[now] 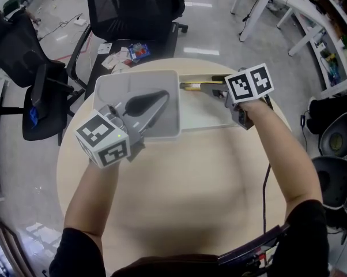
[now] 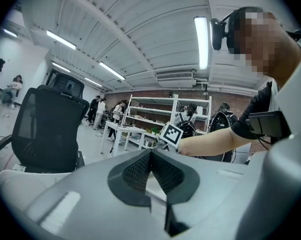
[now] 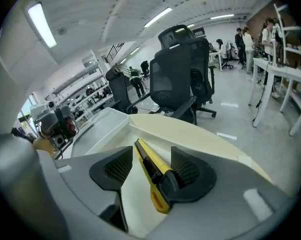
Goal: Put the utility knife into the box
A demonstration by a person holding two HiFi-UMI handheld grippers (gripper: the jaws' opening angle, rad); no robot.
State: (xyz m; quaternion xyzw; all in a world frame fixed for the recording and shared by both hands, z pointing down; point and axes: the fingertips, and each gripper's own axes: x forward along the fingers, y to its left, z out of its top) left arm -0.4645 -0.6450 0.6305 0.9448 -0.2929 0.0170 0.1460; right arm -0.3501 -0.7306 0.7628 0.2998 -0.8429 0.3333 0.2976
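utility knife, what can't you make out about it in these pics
- Rear end of the utility knife: in the head view the right gripper and its marker cube cover it.
- Blade out or retracted: too small in head view, unclear in right gripper view.
- Contact: in the right gripper view its dark part overlaps one pad; touching or not, cannot tell.
- Left gripper view: knife not shown.

Head view: utility knife (image 1: 191, 86) rear end hidden under right gripper (image 1: 212, 89).

I'm working in an open lab-workshop: mesh office chairs (image 1: 133, 4) on a grey floor (image 1: 219, 25), white benches (image 2: 121, 130), stocked shelves (image 2: 150, 115) against brick, strip lights (image 2: 202, 39), people (image 2: 99, 111) at other stations.
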